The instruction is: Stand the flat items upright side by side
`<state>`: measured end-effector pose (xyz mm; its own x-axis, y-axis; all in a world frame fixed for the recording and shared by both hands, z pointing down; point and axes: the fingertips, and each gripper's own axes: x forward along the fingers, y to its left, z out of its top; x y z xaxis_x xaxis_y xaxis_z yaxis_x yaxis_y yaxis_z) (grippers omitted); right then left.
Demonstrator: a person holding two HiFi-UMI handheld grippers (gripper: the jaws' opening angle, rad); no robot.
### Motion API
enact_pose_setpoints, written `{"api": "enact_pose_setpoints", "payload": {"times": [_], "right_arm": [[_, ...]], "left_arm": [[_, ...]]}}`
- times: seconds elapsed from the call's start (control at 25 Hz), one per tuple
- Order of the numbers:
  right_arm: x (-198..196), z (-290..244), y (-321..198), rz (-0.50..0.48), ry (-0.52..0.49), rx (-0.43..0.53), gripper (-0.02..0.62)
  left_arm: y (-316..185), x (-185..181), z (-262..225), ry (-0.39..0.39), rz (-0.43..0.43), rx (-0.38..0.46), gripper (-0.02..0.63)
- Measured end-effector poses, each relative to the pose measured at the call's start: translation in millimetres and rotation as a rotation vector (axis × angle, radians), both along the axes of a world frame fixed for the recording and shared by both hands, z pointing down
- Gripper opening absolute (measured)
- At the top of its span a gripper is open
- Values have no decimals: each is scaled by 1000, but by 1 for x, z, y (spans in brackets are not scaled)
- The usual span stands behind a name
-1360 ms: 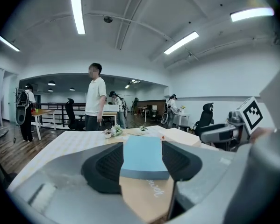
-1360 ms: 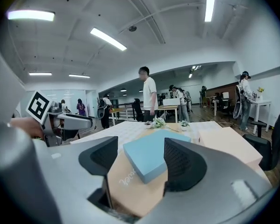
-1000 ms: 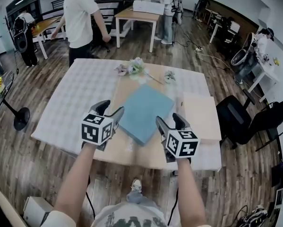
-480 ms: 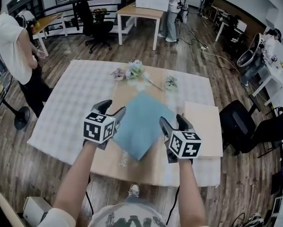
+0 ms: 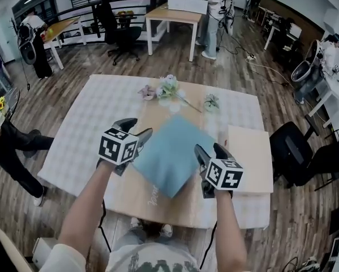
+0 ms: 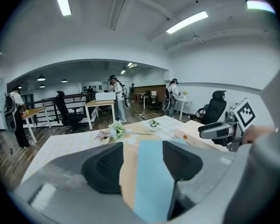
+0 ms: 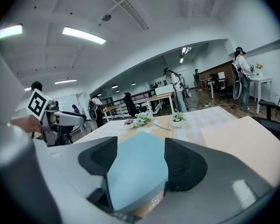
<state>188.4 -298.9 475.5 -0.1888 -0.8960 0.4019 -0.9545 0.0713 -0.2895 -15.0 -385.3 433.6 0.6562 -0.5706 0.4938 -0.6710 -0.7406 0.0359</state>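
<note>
A flat light-blue square panel [image 5: 170, 154] is straddled at nine and three o'clock by the left gripper [image 5: 136, 128] and right gripper [image 5: 209, 149], jaws released, presumably for tipping it upright

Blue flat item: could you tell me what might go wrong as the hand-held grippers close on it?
1. Only corners of the blue flat item sit between the open jaws of the left hand-held gripper, which have just been opening, and the right hand-held gripper; pinched there, it may swivel or slip when raised.
2. The flowers and small potted plant lie just beyond it and could get knocked.
</note>
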Motion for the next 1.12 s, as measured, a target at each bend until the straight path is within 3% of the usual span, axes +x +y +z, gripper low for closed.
{"api": "enact_pose_setpoints", "payload": {"times": [0.32,0.8,1.12], "right_arm": [[14,35,-12,123,-78,-84,319],[26,100,-16,353,-193,-232,388],[24,116,-17,396,-229,-271,400]], "left_arm": [[-40,15,25,-17,166,-121,270],[-78,63,108,-5,480,-353,281],[-74,86,142,24,586,-449,305]]}}
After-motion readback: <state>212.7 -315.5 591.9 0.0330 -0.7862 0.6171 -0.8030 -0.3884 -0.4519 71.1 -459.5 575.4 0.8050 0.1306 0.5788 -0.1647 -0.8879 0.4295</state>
